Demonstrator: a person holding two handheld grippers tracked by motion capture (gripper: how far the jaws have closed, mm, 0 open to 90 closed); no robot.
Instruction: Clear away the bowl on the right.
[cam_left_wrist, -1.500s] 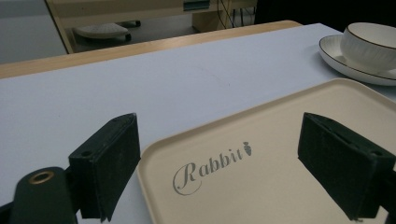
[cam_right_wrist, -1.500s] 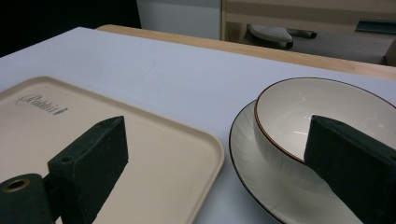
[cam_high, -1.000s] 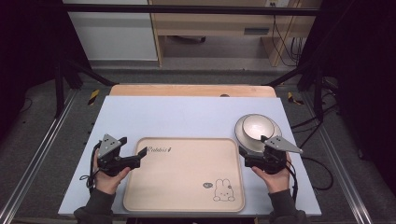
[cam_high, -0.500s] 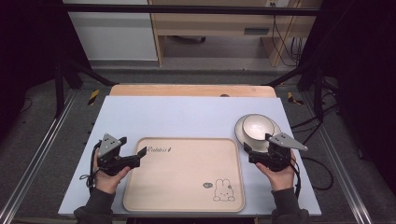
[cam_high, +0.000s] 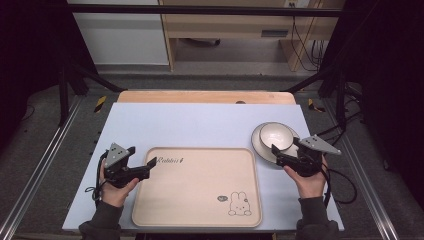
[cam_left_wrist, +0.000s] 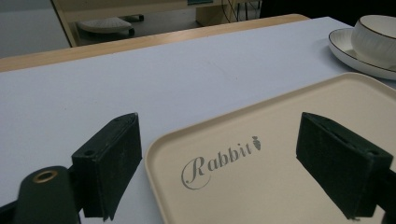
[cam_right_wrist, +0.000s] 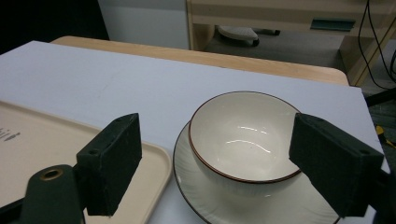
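Observation:
A beige tray (cam_high: 197, 187) with "Rabbit" lettering (cam_left_wrist: 219, 158) and a bunny drawing lies at the table's front centre. To its right a white bowl (cam_high: 276, 135) with a dark rim stands on a white plate (cam_high: 260, 145). My left gripper (cam_high: 150, 164) rests at the tray's left edge, open, its jaws straddling the tray's corner (cam_left_wrist: 159, 149) without touching it. My right gripper (cam_high: 278, 153) hovers at the plate's near right side and is open. Its jaws have just been closing a little. The bowl (cam_right_wrist: 243, 140) sits just ahead of the gap, and no pad presses on it.
A pale blue mat (cam_high: 200, 122) covers the wooden table (cam_high: 205, 96). Black frame posts and cables stand at the right (cam_high: 345, 100). A wooden desk and a white cabinet lie beyond the table's far edge. Behind the tray the mat is bare.
My right gripper has drifted a little to the right and upward, away from the tray's edge. The left gripper, the tray, the bowl and the plate have stayed put.

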